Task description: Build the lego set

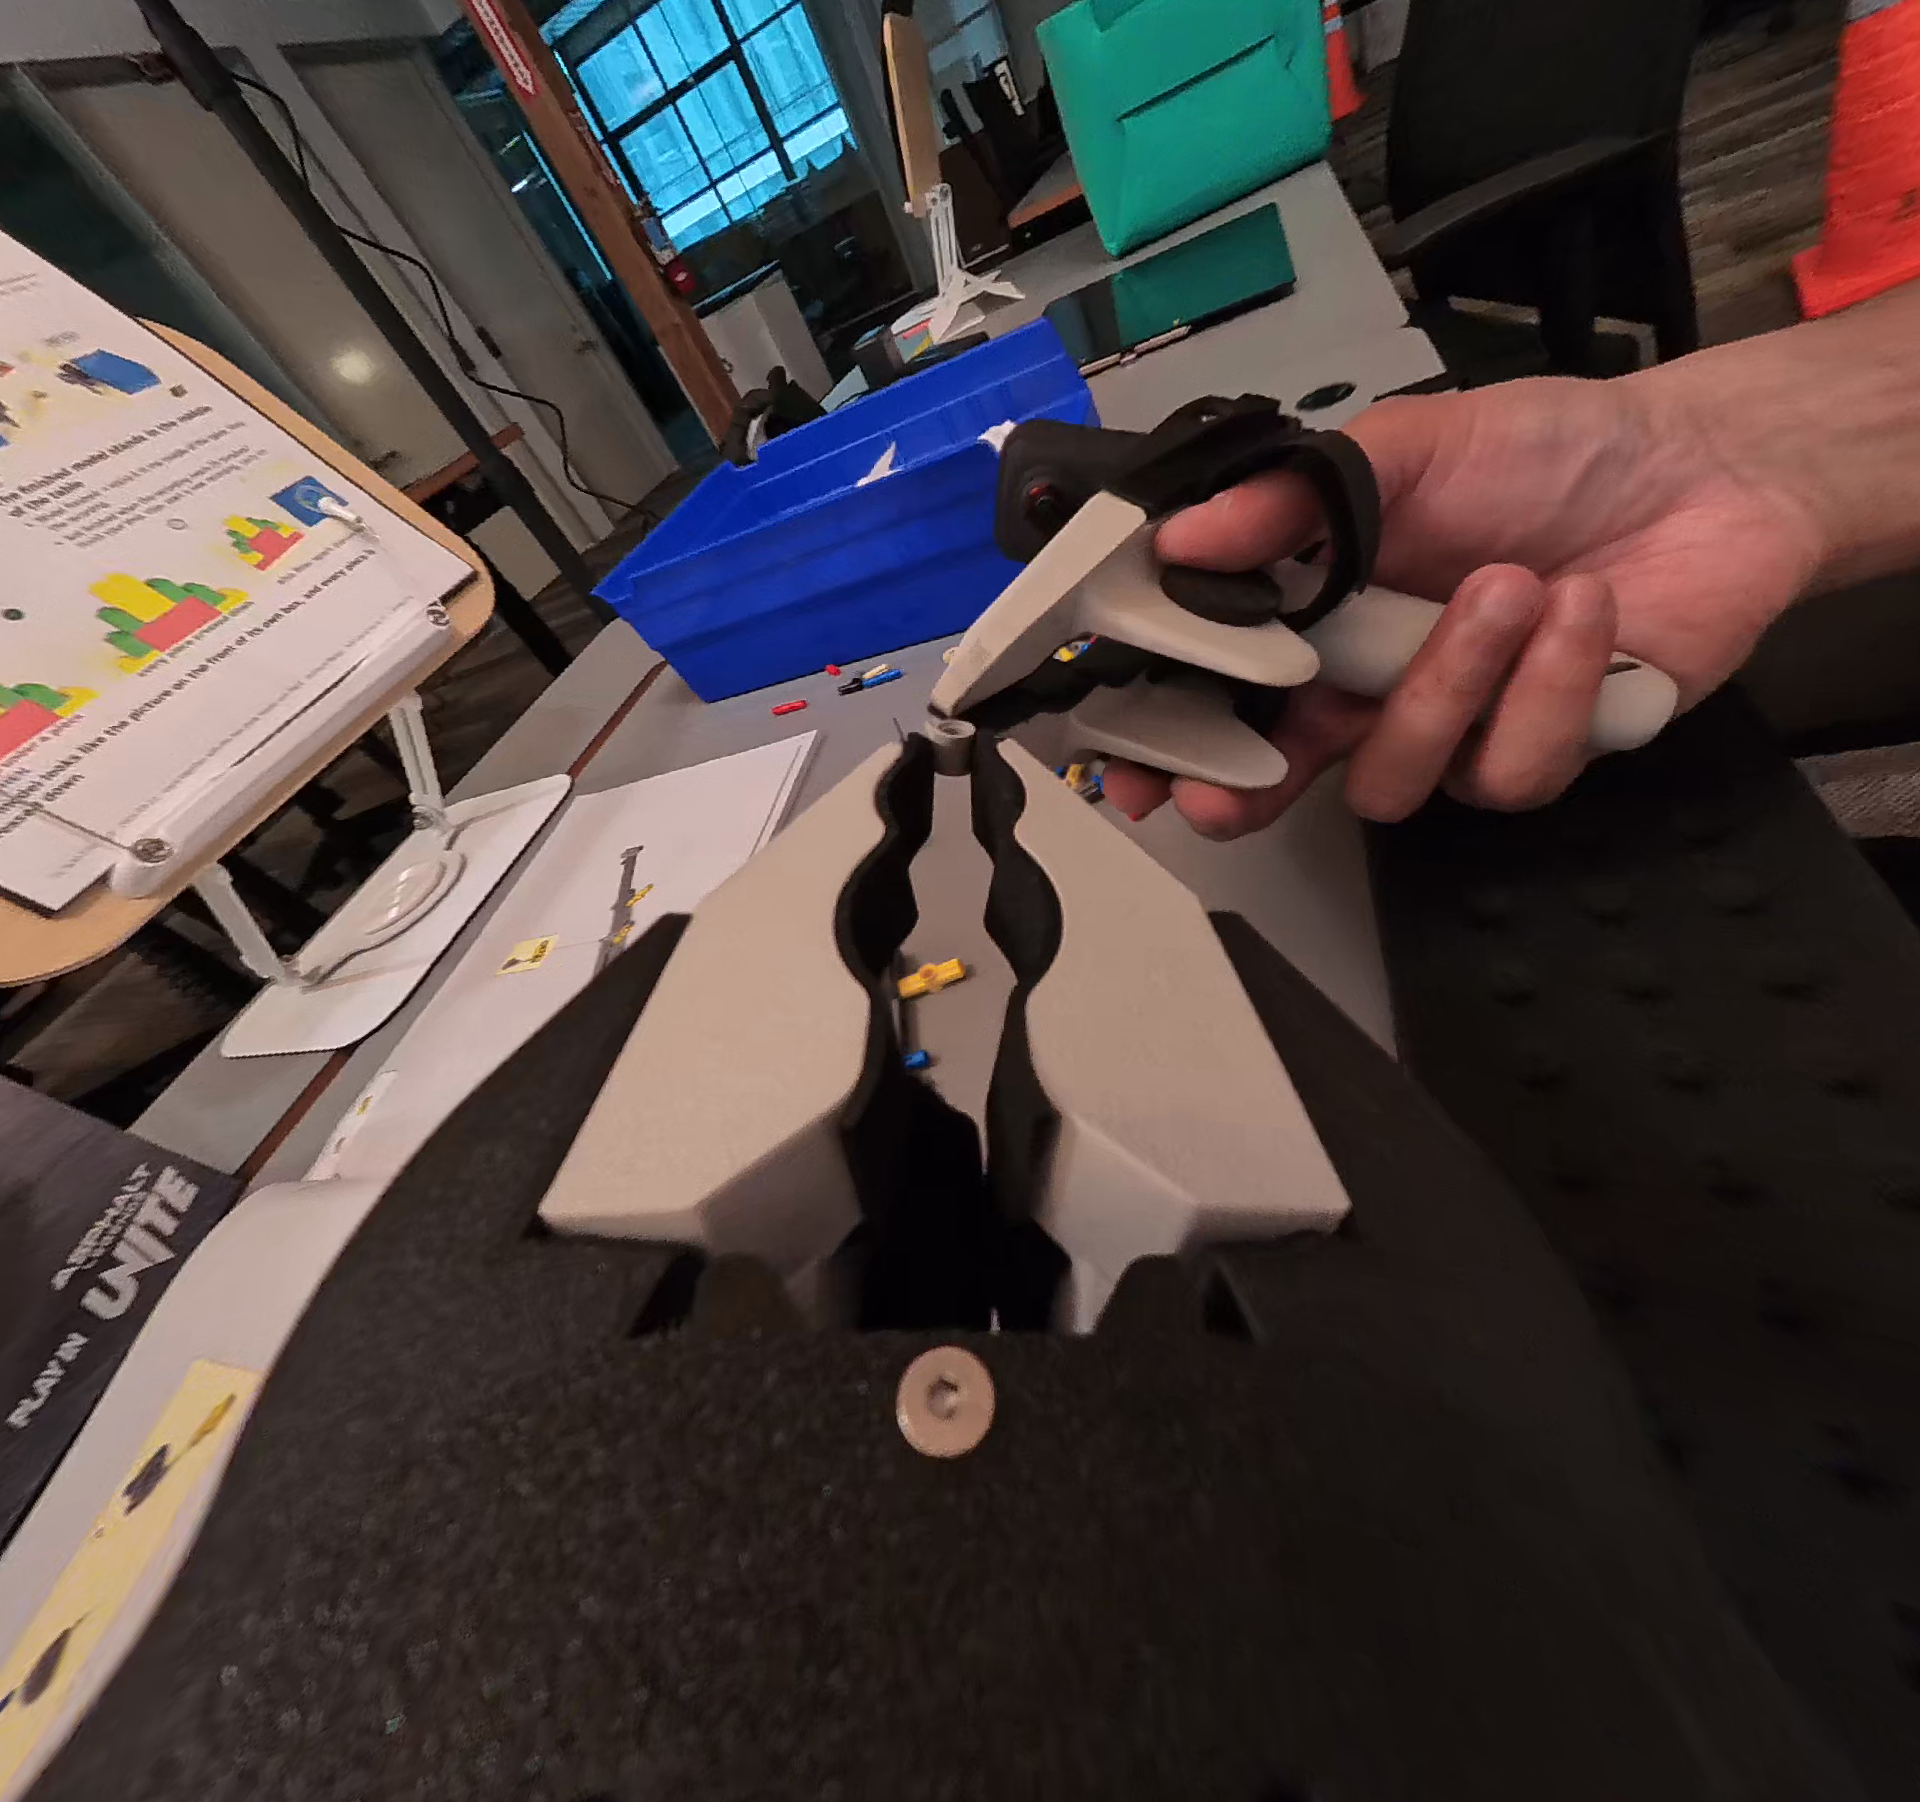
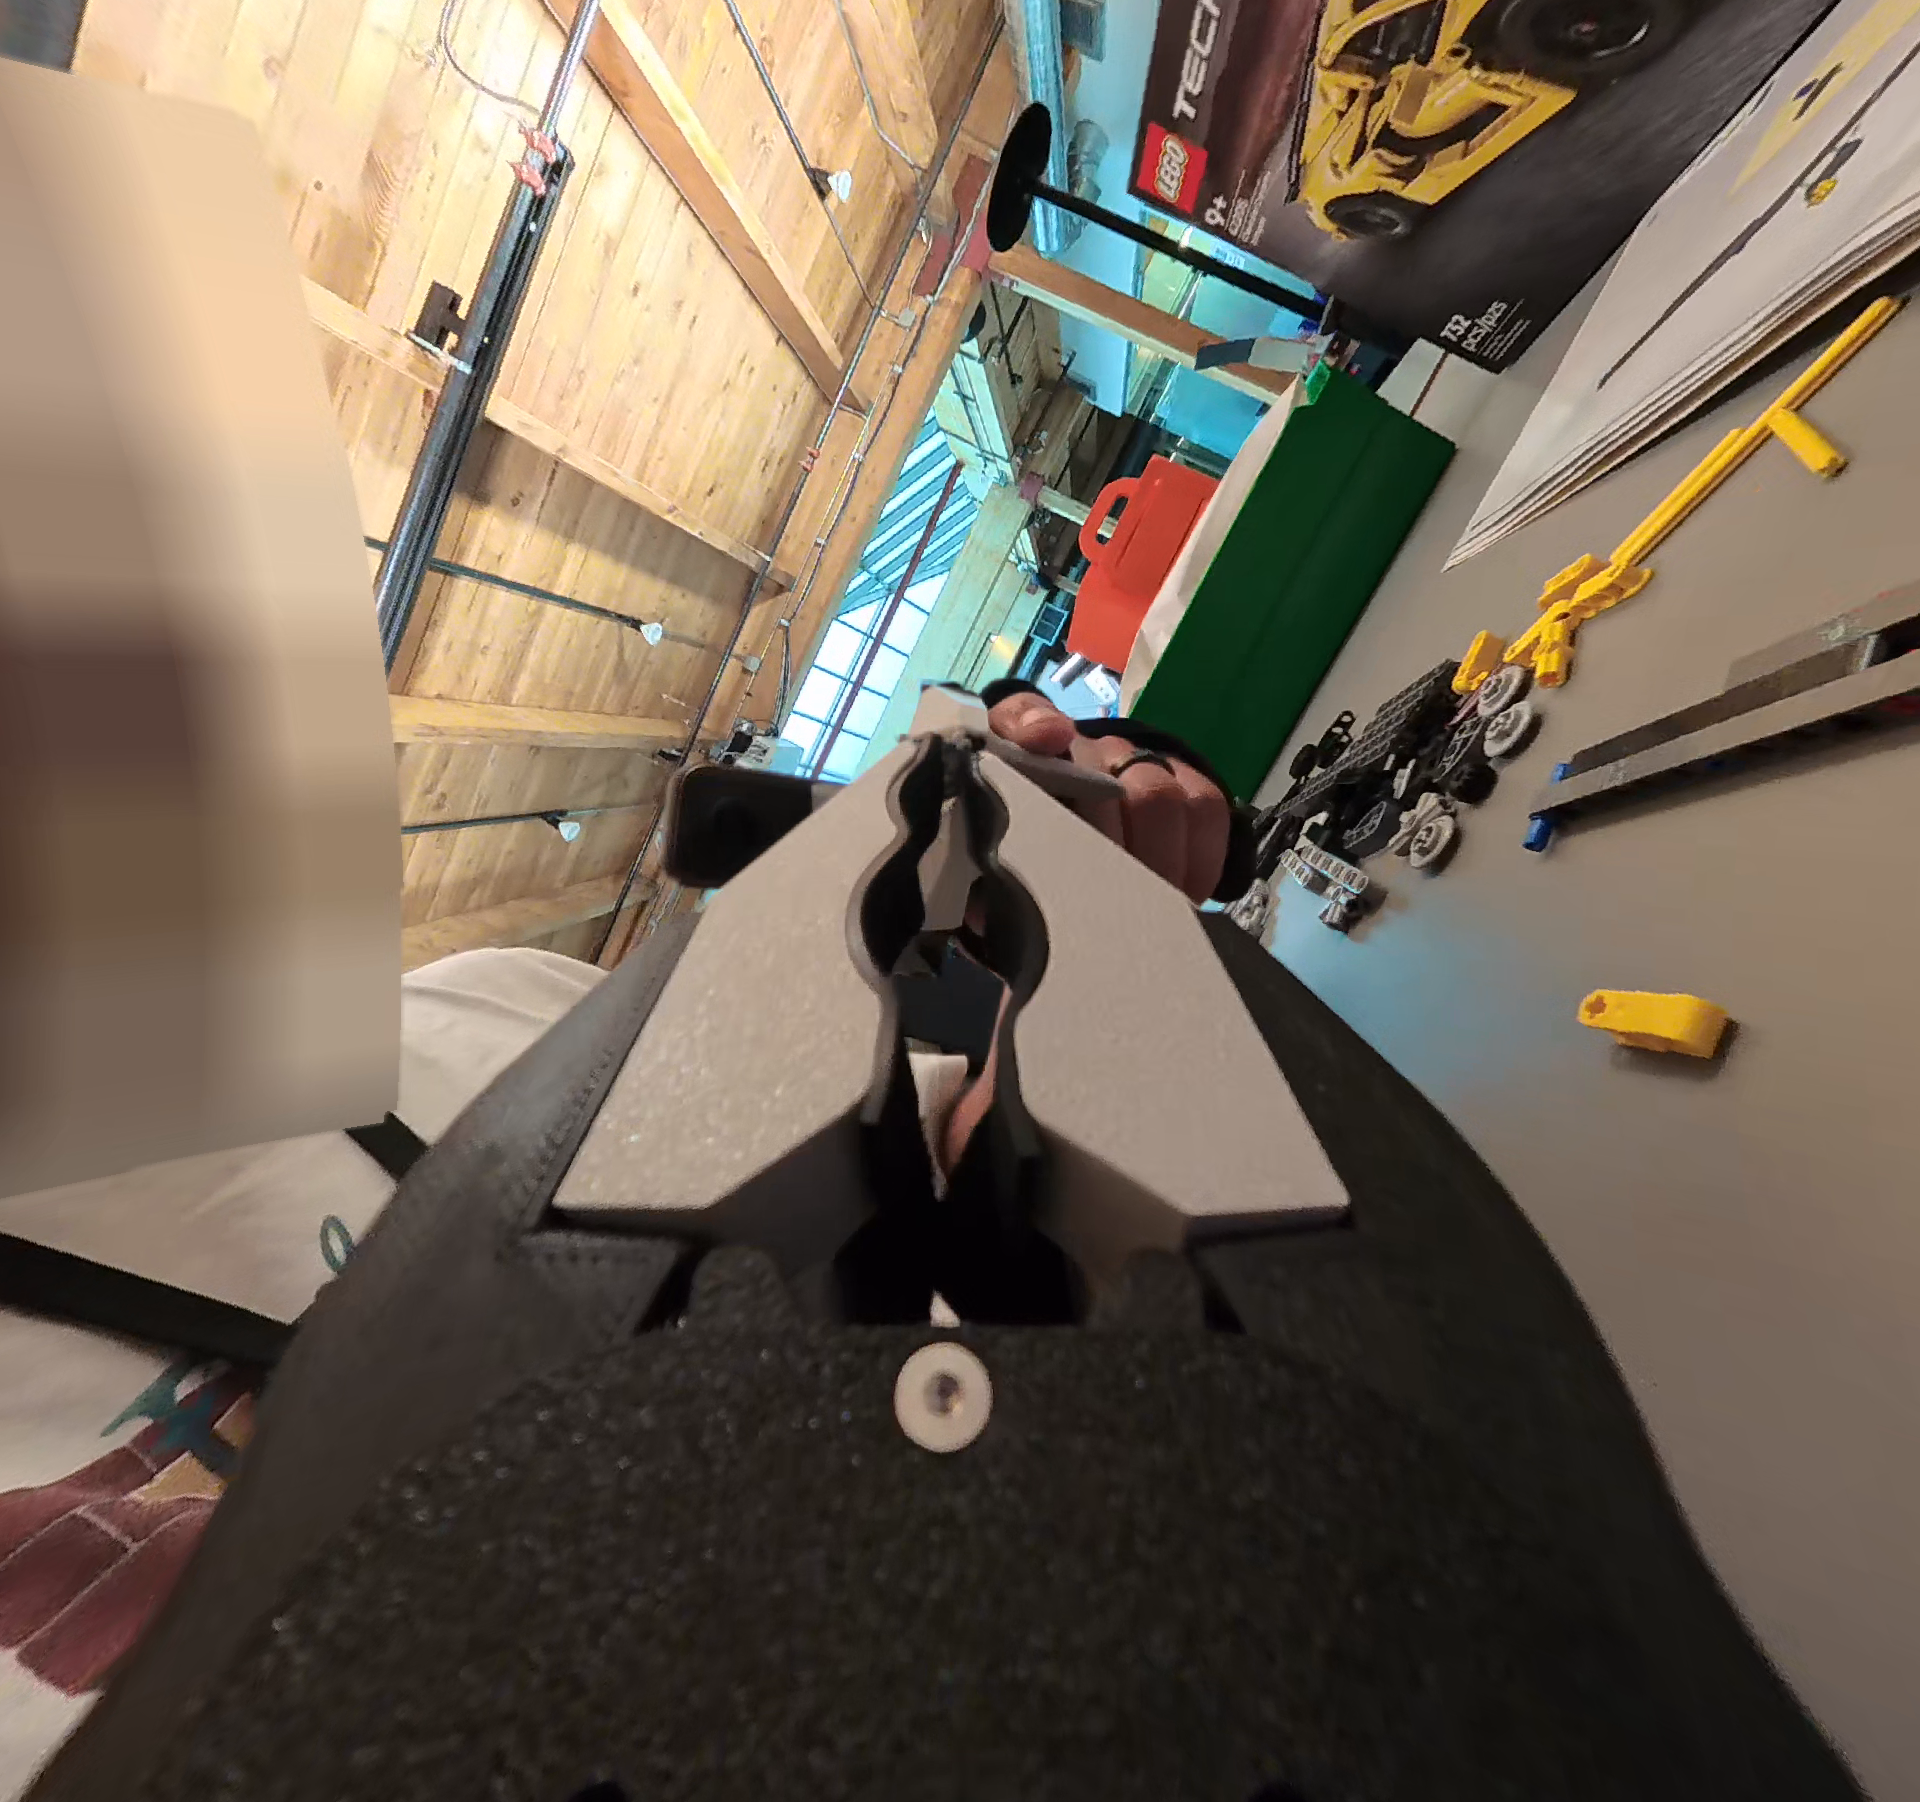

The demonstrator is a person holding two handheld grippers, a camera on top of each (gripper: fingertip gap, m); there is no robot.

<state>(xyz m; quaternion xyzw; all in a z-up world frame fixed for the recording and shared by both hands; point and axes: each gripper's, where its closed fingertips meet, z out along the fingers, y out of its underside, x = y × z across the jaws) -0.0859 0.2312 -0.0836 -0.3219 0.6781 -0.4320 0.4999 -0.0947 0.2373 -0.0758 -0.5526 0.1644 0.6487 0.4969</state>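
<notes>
Left gripper (image 1: 951,750) nearly closed, its tips pinching a small grey bushing (image 1: 954,740), a short hollow cylinder of hard plastic. Right gripper (image 1: 951,703) met it tip to tip just above; tips close together on something thin and dark, too small to identify. Judged the bushing light, rigid and slick, apt to pop out unless held across its round sides. Black pads (image 1: 1013,848) wavy and rubbery; finger shells matte grey. Beyond, on the smooth grey table (image 2: 1455,973): loose yellow connector (image 2: 1652,1022), part-built black chassis (image 2: 1382,765) with grey wheels, blue bin (image 1: 831,557), instruction sheets (image 1: 665,838).
</notes>
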